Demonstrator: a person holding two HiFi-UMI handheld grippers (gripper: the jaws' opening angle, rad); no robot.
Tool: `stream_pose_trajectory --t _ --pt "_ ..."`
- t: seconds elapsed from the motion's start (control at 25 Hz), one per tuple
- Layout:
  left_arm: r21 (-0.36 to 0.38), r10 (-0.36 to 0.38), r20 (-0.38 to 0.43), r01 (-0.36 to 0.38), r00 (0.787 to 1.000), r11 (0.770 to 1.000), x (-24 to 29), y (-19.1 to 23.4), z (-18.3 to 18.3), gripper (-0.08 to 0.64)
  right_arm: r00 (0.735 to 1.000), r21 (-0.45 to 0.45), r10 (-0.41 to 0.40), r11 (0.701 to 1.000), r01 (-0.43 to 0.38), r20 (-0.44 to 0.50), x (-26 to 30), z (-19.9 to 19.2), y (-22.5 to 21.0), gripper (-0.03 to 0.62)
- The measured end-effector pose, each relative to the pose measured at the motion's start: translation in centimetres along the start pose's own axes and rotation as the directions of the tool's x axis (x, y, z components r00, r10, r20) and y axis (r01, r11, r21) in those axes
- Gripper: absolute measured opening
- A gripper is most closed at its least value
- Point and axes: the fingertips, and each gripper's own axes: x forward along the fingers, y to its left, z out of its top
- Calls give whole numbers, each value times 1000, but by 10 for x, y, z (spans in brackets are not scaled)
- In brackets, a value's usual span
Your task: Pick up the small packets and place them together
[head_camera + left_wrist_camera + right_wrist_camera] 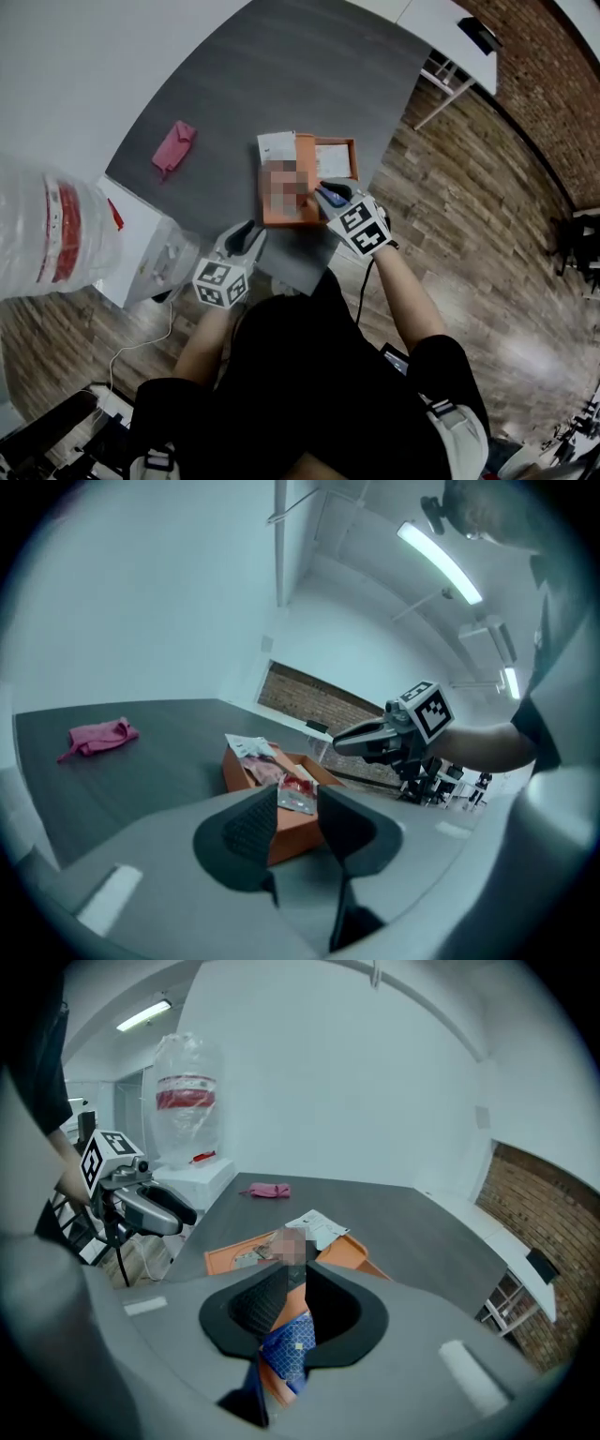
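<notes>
No word, brand or number can be read anywhere. The white printed paper sheet [276,145] on the orange cardboard box [336,140] bears print too small to make out. The clear plastic bag [187,1049] has a red band, the red-and-white small packet [298,794] and the blue patterned small packet [289,1349] have markings, all illegible. The 2 cubes [221,282] show only black-and-white square markers.

The surface [281,84] is dark grey and matt. The orange box [239,771] looks like matt cardboard; the packet [298,794] on it is shiny foil. The pink cloth [174,147] is soft and crumpled. The blue packet [286,1349] in the right tool [293,1279] has a printed plastic sheen. The floor [469,234] is wood planking with a faint gloss.
</notes>
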Motion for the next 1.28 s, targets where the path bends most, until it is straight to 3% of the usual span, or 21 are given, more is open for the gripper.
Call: stream_pose_trajectory --t 0.12,0.28,0.48,0.6,0.92,1.28 --pt "45 -27 57 24 998 999 4 -4 18 130 993 77 -68 995 60 101 -31 0 -12 45" --pt "62 -34 137 25 990 998 -1 -17 41 121 960 196 -128 977 80 249 -71 -4 -19 18" --pt "65 11 196 -24 981 998 -15 -31 48 24 922 278 -177 957 80 345 -104 -21 -26 8" --pt "55 44 224 -58 974 997 -25 -42 47 0 902 303 -181 951 59 393 -122 -27 -26 5" --pt "45 93 275 -110 957 993 -45 -108 21 0 872 228 -171 971 71 459 -184 -54 -10 3" --pt "37 171 331 -194 928 980 -87 -167 -14 0 847 135 -98 990 32 522 -236 -66 22 3"
